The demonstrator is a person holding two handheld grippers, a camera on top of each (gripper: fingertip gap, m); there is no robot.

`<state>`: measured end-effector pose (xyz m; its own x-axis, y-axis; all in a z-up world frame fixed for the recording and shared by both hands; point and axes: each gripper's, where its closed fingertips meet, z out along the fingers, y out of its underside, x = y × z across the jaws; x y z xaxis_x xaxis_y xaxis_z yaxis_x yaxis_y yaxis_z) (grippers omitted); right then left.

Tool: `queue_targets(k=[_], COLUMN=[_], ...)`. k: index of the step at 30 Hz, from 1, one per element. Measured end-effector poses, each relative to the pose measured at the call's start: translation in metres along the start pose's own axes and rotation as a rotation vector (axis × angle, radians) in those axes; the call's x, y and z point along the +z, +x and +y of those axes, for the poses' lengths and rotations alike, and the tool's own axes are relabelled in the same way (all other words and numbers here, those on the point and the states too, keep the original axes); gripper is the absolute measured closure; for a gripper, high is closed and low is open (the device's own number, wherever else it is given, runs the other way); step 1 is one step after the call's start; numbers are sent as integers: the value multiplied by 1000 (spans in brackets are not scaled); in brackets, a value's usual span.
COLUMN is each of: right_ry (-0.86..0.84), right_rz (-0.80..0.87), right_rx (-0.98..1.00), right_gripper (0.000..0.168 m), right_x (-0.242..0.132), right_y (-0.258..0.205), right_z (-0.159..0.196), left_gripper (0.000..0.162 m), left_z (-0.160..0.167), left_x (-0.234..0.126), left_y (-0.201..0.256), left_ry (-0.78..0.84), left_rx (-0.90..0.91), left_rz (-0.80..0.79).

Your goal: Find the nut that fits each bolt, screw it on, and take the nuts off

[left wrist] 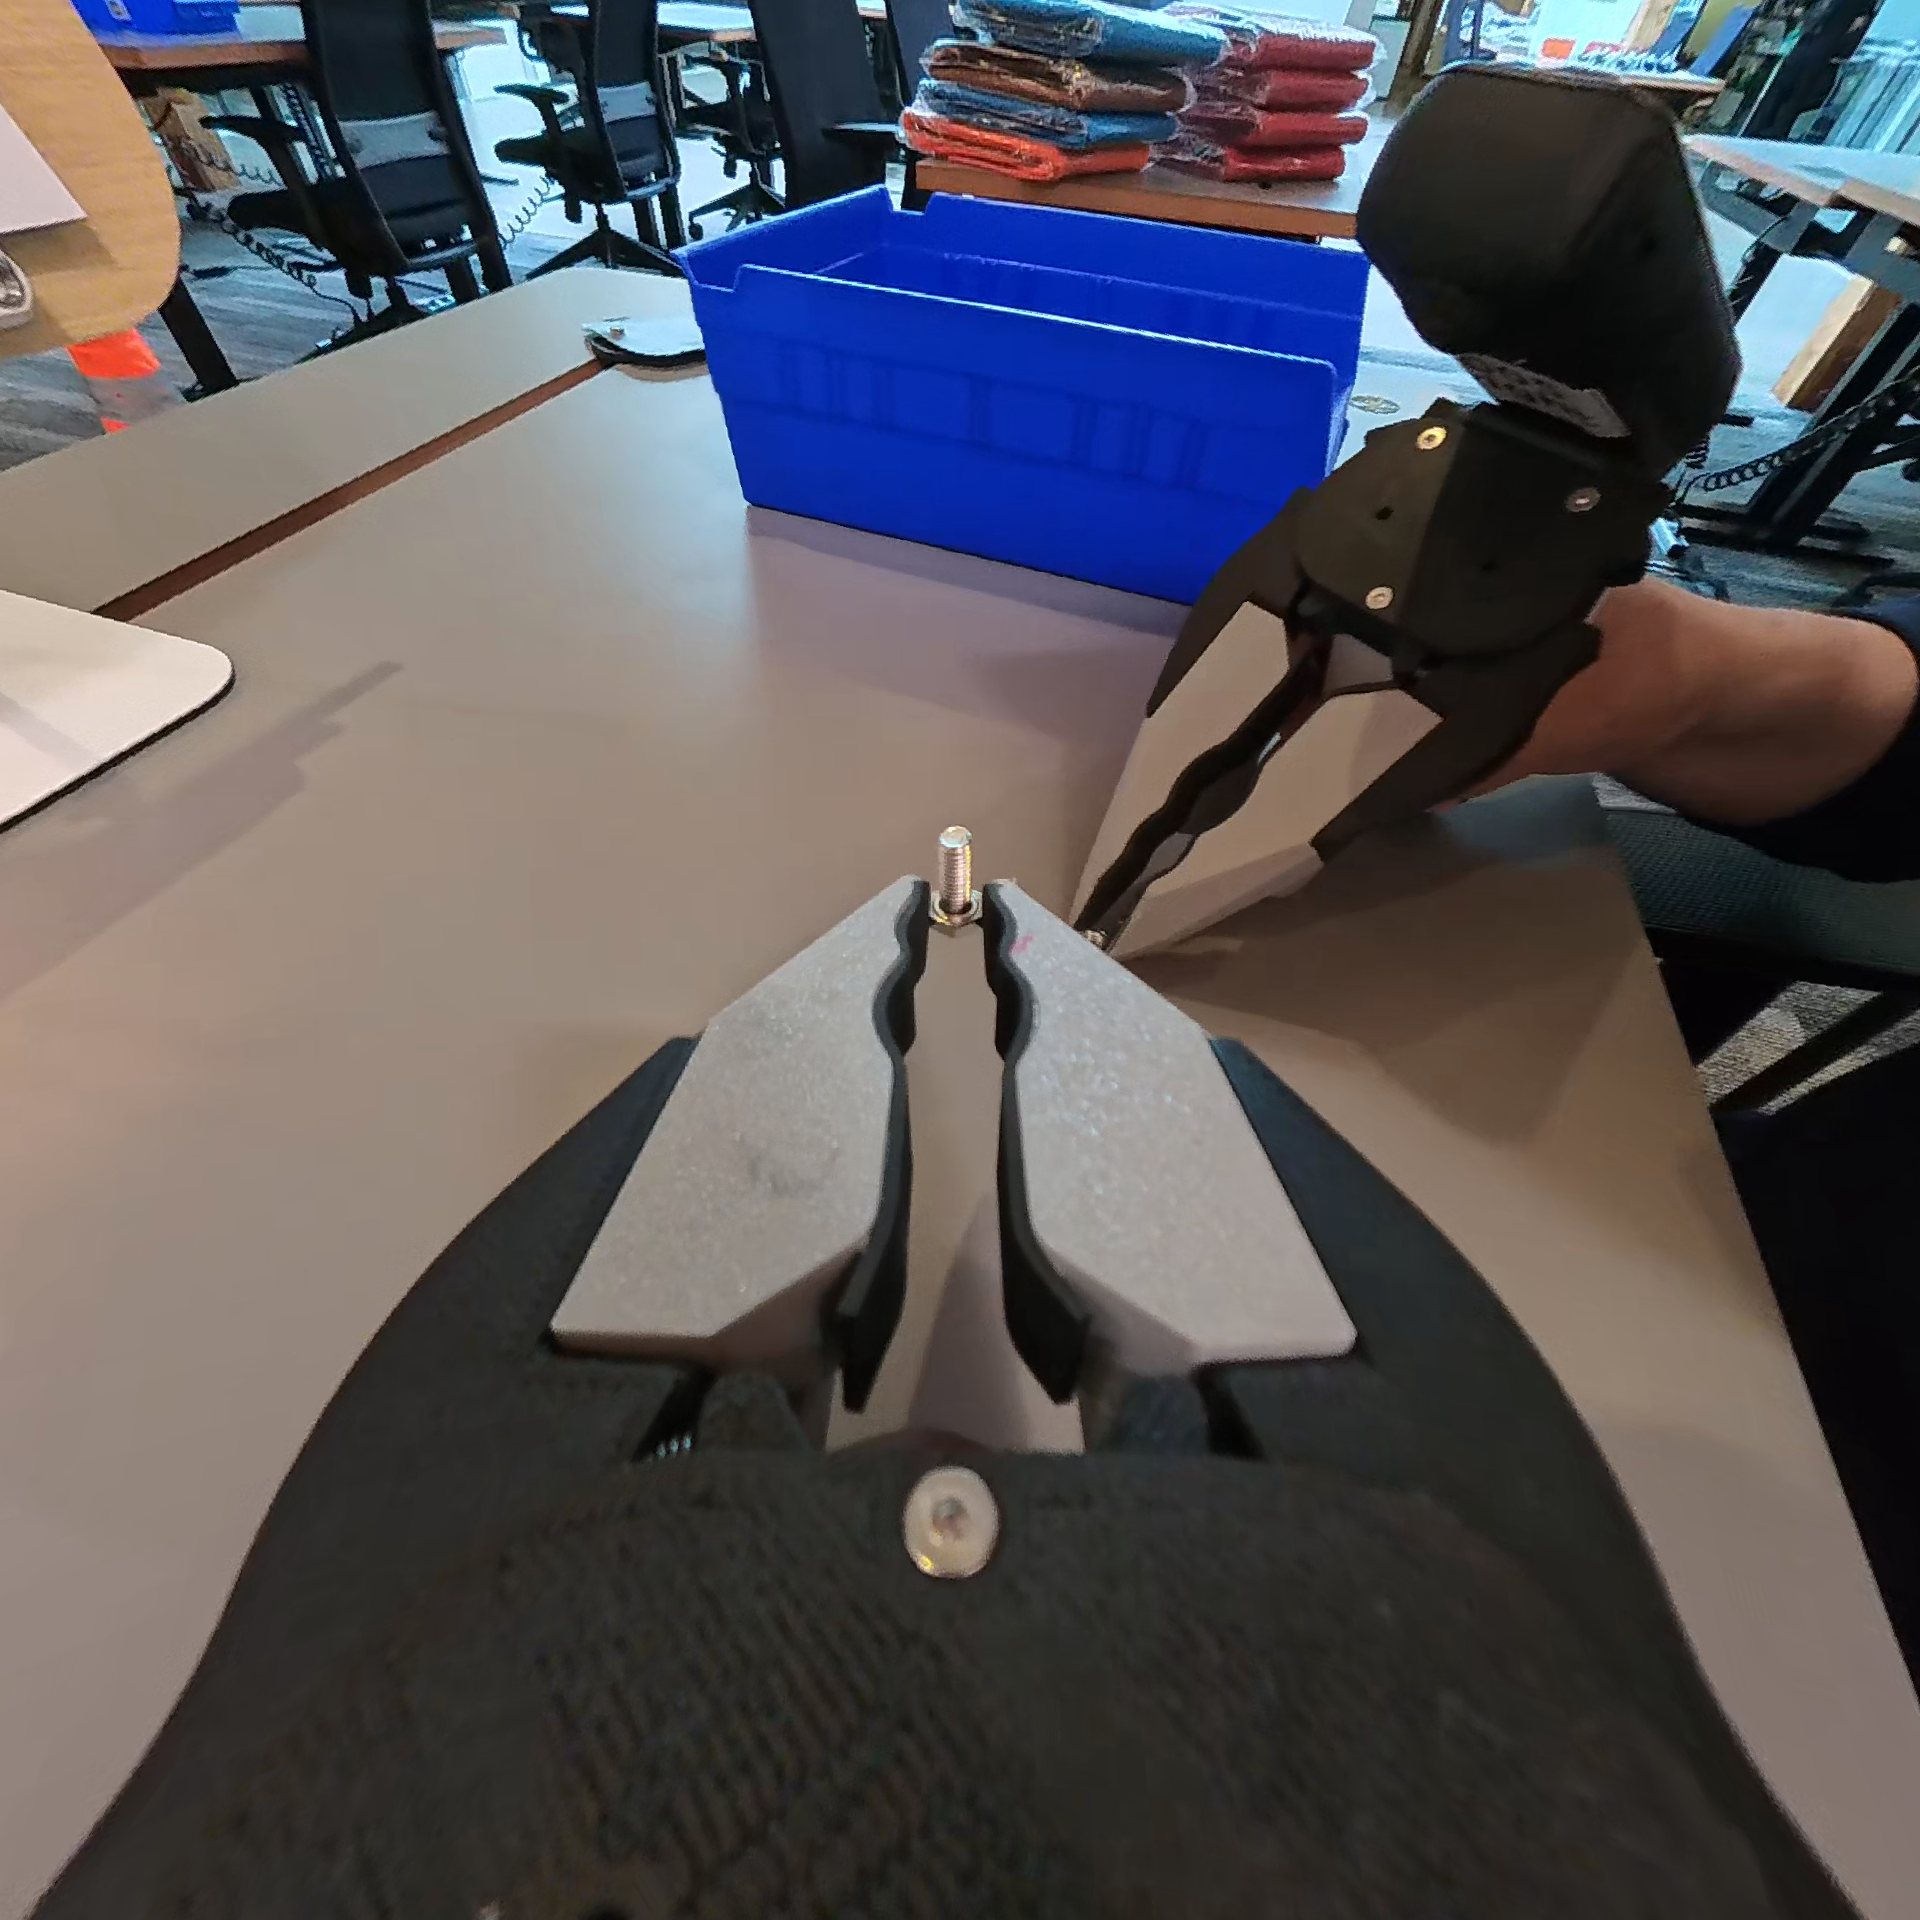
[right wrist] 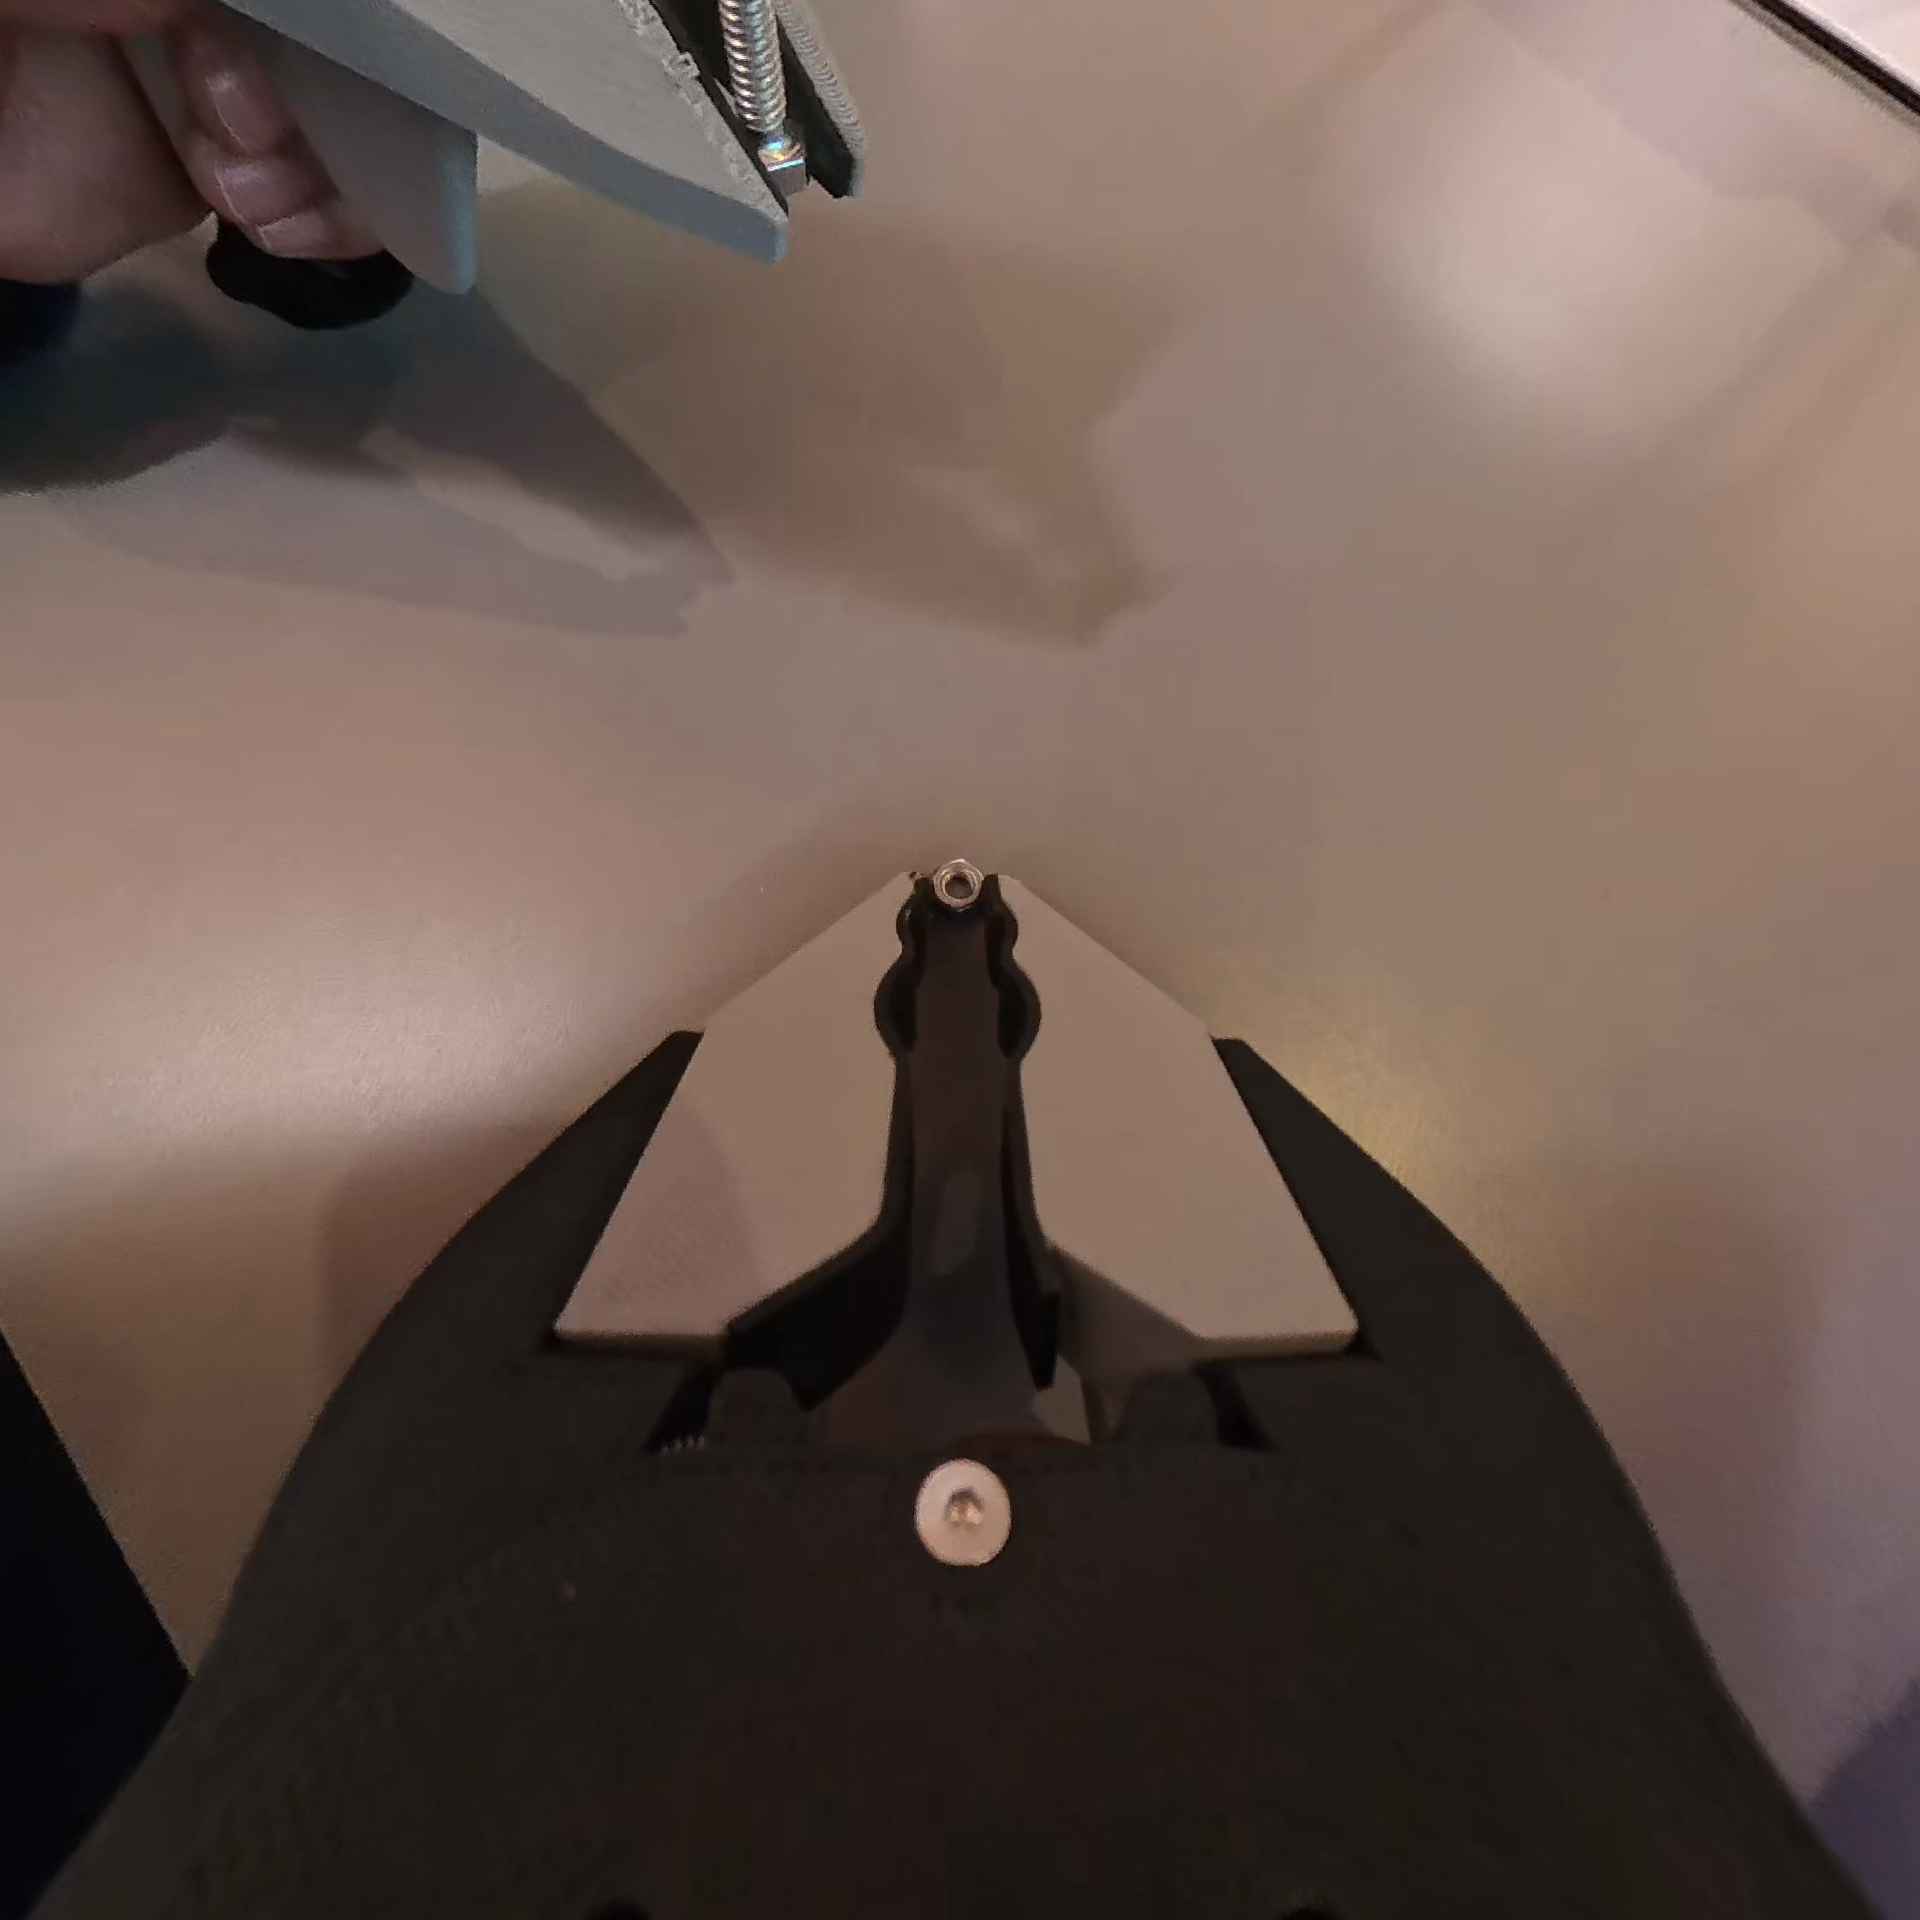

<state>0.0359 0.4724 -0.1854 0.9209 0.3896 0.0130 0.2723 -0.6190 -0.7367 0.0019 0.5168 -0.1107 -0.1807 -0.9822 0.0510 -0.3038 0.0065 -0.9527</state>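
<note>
My left claw (left wrist: 956,914) is clamped on the bolt (left wrist: 955,857) at its hex end, threads sticking out past the tips above the tabletop (left wrist: 520,831). Right claw (right wrist: 954,891) is pinched on a small nut (right wrist: 954,886), tips low over the tabletop, well apart from the bolt.

Risks, as I judge them: nut grip is v. shallow, only the tip edges hold it, so any twist or a bump on the tabletop could pop it out & it rolls off. Bolt is held only by its head, so side force while threading could pivot it in the claw. Misaligned axes = cross-thread or jam. Can't tell yet whether this nut fits.

Views: left wrist cam shows the blue bin (left wrist: 1029,384) behind, the right claw from outside, and the bolt's lean; nut barely visible there. Right wrist cam shows the nut's bore face-on, plus the bolt from below.
</note>
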Motion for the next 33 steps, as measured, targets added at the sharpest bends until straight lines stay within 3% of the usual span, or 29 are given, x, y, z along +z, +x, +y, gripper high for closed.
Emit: queue_targets(k=[8, 21, 33], right_ry=[46, 173, 146], right_rz=[-79, -296, -453], right_rx=[-39, -233, -327], right_gripper=[161, 161, 161], right_x=[-7, -53, -31], right_y=[-6, -23, -25], right_z=[-15, -111, -139], left_gripper=[154, 155, 155], left_z=[3, -7, -1], left_x=[2, 0, -4], left_y=[2, 19, -3], left_ry=[-14, 28, 27], left_rx=[-9, 32, -12], left_rz=[17, 73, 32])
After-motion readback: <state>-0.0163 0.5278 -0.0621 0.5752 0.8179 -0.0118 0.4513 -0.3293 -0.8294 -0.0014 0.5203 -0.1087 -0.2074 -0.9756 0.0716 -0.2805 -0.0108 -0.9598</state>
